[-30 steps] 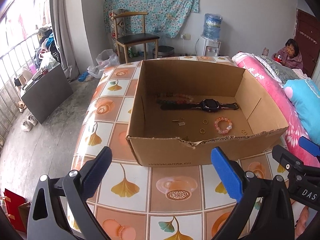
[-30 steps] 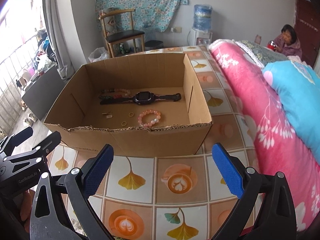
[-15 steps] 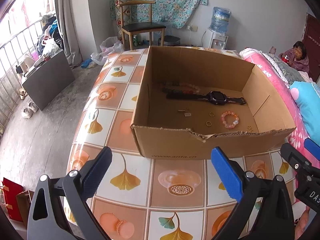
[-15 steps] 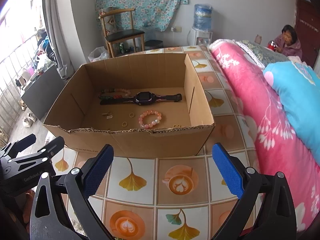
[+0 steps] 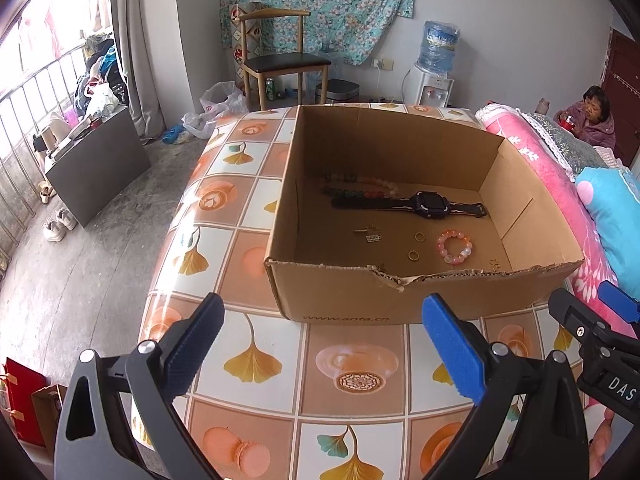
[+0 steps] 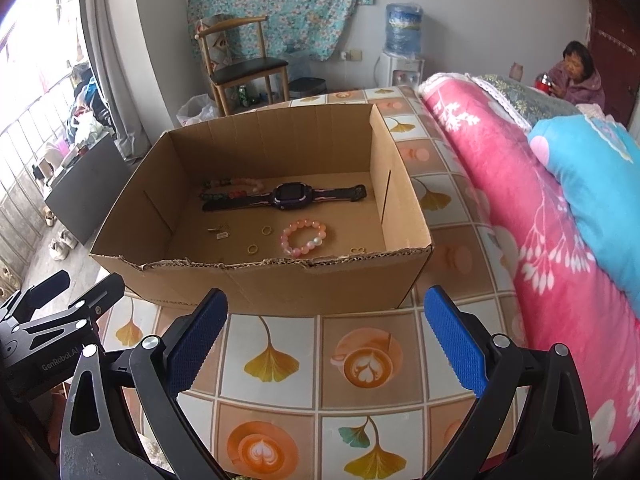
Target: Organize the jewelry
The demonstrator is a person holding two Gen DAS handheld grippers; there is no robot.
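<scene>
Left wrist view first: the left gripper [image 5: 320, 344] is spread wide with nothing between its pads, hanging over the tiled worktop [image 5: 248, 360] just short of the cardboard box [image 5: 400, 304]. All the jewelry sits ahead of it, past the near wall, on the box floor. The pink bead bracelet [image 5: 455, 246] is ahead and off to the right, two small gold rings [image 5: 413, 255] are nearly dead ahead, and the black watch [image 5: 428, 202] lies further in with its strap running left-right across the gripper's line. A string of mixed beads [image 5: 360, 186] is just behind it.

Right wrist view: the right gripper [image 6: 326, 336] is also wide open and empty, on the same near side of the box. From here the pink bead bracelet [image 6: 304, 237] is almost straight ahead, just over the torn front edge, and the watch [image 6: 288, 196] lies crosswise behind it.

My guess is the right one has the cleaner line to the bracelet. Either way it has to clear that front wall first.
</scene>
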